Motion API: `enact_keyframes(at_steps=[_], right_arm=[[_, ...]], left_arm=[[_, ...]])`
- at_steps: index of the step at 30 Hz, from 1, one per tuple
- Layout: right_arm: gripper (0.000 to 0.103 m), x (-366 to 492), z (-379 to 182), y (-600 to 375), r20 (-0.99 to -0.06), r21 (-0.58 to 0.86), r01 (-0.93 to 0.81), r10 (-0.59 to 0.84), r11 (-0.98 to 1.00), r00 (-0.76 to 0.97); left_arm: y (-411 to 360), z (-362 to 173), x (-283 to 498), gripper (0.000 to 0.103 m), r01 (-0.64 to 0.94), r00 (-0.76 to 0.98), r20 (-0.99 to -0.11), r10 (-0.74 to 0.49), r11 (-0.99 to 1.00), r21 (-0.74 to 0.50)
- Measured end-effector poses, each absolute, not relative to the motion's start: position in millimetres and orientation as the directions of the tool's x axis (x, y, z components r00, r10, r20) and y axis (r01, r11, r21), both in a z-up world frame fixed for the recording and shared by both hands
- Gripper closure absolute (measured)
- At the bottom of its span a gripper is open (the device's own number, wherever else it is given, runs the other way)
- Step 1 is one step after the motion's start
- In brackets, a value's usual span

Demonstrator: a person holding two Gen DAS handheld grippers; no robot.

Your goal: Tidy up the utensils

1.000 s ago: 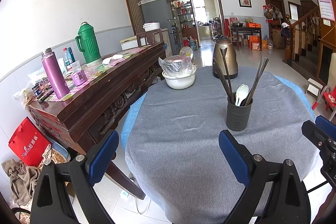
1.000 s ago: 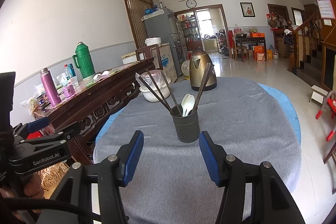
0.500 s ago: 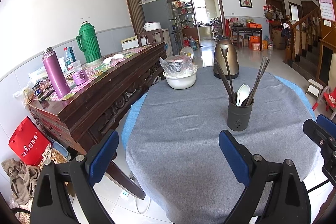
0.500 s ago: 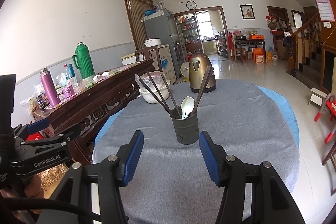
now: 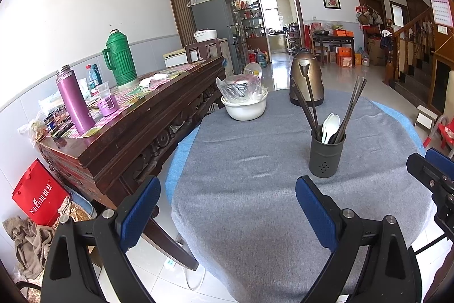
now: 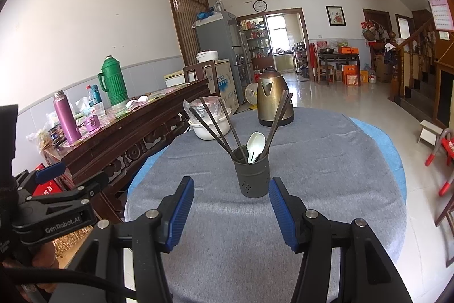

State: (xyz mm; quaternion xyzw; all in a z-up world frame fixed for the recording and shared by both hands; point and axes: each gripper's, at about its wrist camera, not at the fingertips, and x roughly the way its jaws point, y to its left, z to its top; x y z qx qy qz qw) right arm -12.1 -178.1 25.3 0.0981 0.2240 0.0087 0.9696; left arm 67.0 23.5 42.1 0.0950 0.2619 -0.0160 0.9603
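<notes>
A dark perforated utensil holder [image 6: 252,175] [image 5: 325,156] stands upright on the grey-clothed round table [image 6: 326,166]. Several dark chopsticks [image 6: 218,129] and two white spoons [image 6: 255,145] stick out of it. My right gripper [image 6: 231,206] hovers just in front of the holder, open, nothing between its blue pads. My left gripper [image 5: 227,206] hangs over the table's near left edge, open wide and empty, with the holder ahead to its right. The left gripper also shows at the left edge of the right wrist view [image 6: 54,189].
A brass kettle [image 6: 272,98] and a white bowl holding a wrapped pot [image 6: 208,122] sit at the table's far side. A dark wooden sideboard [image 5: 136,118] with a purple flask [image 5: 74,100] and green thermos [image 5: 119,61] stands close on the left. Stairs rise at right.
</notes>
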Motion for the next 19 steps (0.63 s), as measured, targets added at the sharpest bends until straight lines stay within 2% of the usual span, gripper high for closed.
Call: enact_keyframes(at_steps=[19], right_arm=[[0.044, 62.7, -8.7, -231.1, -0.524, 0.205, 0.148, -0.019, 0.968, 0.852]], left_arm=[[1.0, -4.7, 141.9, 0.007, 0.132, 0.777, -0.629, -0.003, 0.979, 0.158]])
